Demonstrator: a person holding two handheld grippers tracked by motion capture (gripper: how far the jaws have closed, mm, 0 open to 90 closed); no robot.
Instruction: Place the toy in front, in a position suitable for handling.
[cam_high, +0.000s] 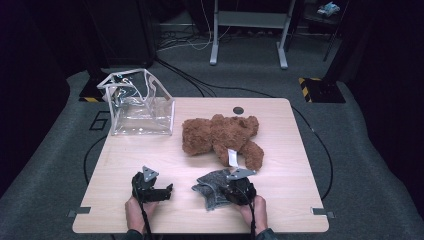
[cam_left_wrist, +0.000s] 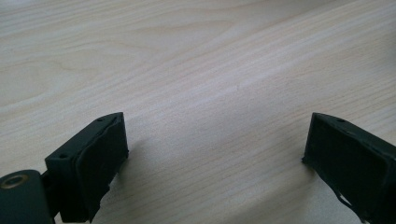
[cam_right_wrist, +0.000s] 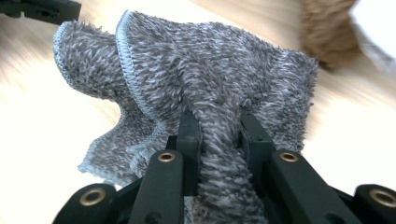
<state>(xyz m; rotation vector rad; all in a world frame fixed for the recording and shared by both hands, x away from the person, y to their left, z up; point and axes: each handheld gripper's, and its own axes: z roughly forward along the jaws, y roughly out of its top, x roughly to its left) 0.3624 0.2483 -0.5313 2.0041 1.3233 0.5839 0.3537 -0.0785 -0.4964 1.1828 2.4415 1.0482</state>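
At near edge of wooden surface (cam_high: 280, 210): right gripper (cam_right_wrist: 218, 122) clenched on fold of grey fleecy cloth (cam_right_wrist: 205, 74), beside brown teddy bear (cam_high: 222, 136). Left gripper (cam_left_wrist: 215, 144) released, jaws wide over bare wood. Step: cloth grasped. Next, likely: lift, carry toward clear plastic bag (cam_high: 142, 107).

High view sits above the near edge, looking forward and down over the whole table (cam_high: 200, 210). Left gripper view rides low, close on bare wood; right gripper view is tight on the grey cloth (cam_right_wrist: 205, 88), which the high view shares
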